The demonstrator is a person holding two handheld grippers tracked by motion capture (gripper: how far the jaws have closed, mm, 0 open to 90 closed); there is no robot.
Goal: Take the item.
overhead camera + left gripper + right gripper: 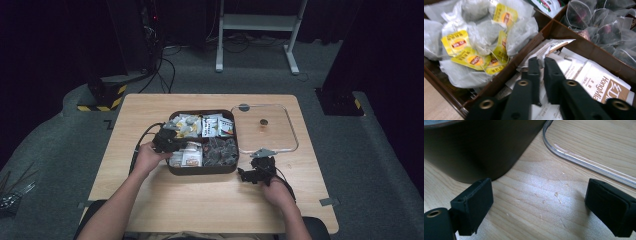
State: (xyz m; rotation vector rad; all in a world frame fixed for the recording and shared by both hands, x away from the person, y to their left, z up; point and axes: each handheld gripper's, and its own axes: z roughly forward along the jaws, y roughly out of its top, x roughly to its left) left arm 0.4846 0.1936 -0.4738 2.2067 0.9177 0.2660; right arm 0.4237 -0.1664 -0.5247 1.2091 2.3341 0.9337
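A dark brown box (pixel 202 171) with four compartments sits mid-table. My left gripper (pixel 172 142) reaches into its near-left compartment of white sachets (pixel 599 80) with brown labels. In the left gripper view the jaws of my left gripper (pixel 541 62) stand almost together, with a thin white sachet edge pinched between them. Yellow-labelled tea bags (pixel 471 60) fill the compartment beyond the divider (pixel 524 53). My right gripper (pixel 250 175) rests on the table by the box's near-right corner. In the right gripper view my right gripper (pixel 539 202) is wide open over bare wood, nothing between its fingers.
Right of the box the clear lid (pixel 293 135) lies flat on the table; its rim (pixel 579 161) runs just beyond my right gripper. The box's dark wall (pixel 479 147) is close on the left there. Pyramid tea bags (pixel 604 27) fill another compartment.
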